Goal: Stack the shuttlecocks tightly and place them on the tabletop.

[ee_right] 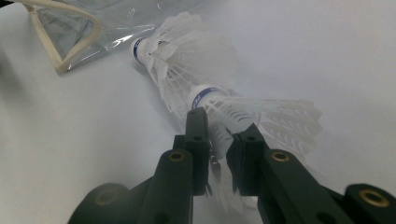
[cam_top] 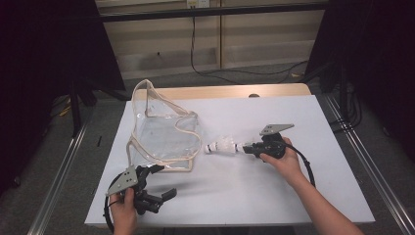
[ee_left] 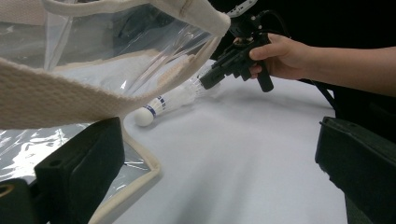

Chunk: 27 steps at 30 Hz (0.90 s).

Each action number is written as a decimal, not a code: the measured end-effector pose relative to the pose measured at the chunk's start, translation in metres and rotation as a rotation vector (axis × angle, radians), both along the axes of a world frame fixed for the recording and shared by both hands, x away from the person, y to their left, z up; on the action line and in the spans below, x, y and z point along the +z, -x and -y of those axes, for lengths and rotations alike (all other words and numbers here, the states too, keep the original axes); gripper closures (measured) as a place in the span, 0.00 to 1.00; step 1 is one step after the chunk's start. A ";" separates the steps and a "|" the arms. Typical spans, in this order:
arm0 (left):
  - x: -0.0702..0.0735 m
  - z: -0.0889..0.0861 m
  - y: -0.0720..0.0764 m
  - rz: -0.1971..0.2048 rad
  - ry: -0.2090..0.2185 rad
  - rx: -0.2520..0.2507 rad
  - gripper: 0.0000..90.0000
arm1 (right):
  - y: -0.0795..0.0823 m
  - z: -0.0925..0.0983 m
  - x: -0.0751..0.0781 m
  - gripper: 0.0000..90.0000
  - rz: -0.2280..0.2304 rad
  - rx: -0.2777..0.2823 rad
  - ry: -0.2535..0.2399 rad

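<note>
High view: the right hand-held gripper (cam_top: 250,148) lies nearly level, pointing left toward the bag (cam_top: 164,132), with the person's right hand (cam_top: 284,159) wrapped round its body and the forearm running off to the lower right. Its jaws are pinched on the feathers of the shuttlecocks (cam_top: 222,146), which lie on the desk (cam_top: 293,196) just right of the bag, corks toward it. The left hand-held gripper (cam_top: 164,181) sits just below the bag's near corner, held by the left hand (cam_top: 123,208) at the desk's near edge; its jaws stand wide with nothing between them. Right of the bag and beyond the shuttlecocks, the white desk is bare out to its far and right edges.

Left gripper view: the two black jaws are far apart. The bag's cream strap (ee_left: 70,93) crosses just over the left jaw. The shuttlecocks (ee_left: 163,102) lie beside the bag's rim, and the right hand-held gripper (ee_left: 205,80) reaches them from the right.

Right gripper view: the jaws are narrow, clamped on the white feathers of the nearer of two nested shuttlecocks (ee_right: 224,105). Each cork carries a blue band with print too small to read. The bag's corner (ee_right: 70,42) lies just past the farther cork.
</note>
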<state>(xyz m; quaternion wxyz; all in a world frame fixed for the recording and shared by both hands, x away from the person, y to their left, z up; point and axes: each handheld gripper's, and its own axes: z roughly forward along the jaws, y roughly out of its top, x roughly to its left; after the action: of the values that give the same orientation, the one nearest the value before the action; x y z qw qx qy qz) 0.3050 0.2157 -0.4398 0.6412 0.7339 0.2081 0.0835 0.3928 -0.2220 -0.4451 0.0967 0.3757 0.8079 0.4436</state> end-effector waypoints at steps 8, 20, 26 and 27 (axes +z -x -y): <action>0.000 -0.001 0.000 -0.001 -0.004 0.000 0.02 | 0.001 0.005 0.000 0.84 0.001 -0.002 0.003; 0.000 0.000 0.000 -0.001 -0.001 0.001 0.02 | 0.003 0.003 -0.003 0.86 -0.013 0.009 0.026; 0.000 0.000 0.000 -0.001 -0.001 0.000 0.02 | 0.002 0.001 -0.005 0.93 -0.025 0.019 0.045; 0.000 0.000 0.000 -0.001 -0.001 0.000 0.02 | 0.001 0.001 -0.006 0.94 -0.028 0.022 0.044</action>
<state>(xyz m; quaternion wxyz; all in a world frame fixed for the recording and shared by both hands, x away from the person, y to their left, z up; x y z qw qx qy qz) 0.3049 0.2159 -0.4398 0.6406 0.7343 0.2086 0.0832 0.3914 -0.2228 -0.4507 0.0888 0.3709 0.8227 0.4216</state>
